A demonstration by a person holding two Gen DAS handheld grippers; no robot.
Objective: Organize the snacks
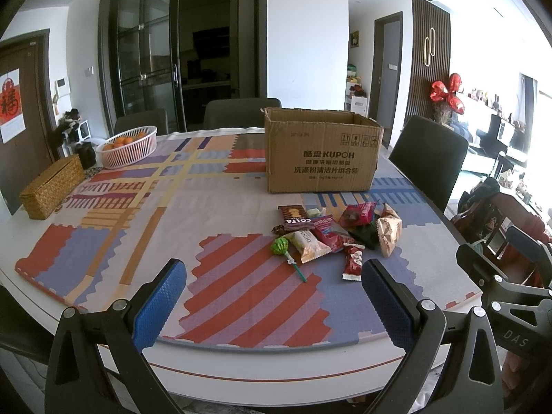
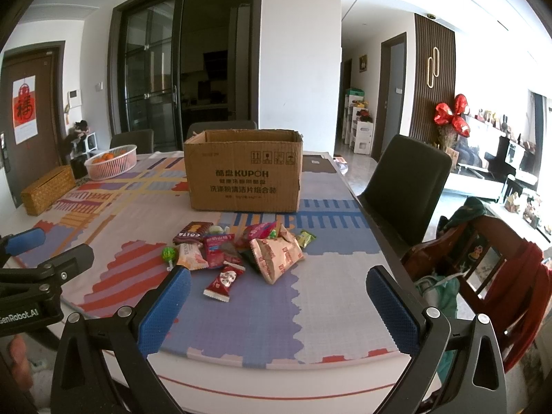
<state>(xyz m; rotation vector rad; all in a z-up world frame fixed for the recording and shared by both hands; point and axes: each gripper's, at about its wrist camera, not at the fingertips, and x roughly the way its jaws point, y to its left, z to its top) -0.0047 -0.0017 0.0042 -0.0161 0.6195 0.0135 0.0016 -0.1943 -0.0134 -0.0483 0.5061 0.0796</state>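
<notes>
We hold both grippers low at the near table edge, wide apart and empty: the left gripper [image 1: 274, 289] and the right gripper [image 2: 278, 298]. The snacks [image 2: 241, 255] lie in a loose heap on the mat [image 1: 241, 296], just in front of the open box [image 2: 243, 170]. We judge the risk is overlap: thin, crinkly wrappers may slip, or two may lift together. The lollipop [image 1: 281, 246] sits at the heap's left edge, and a red sachet [image 2: 223, 281] lies nearest us, slightly apart.
</notes>
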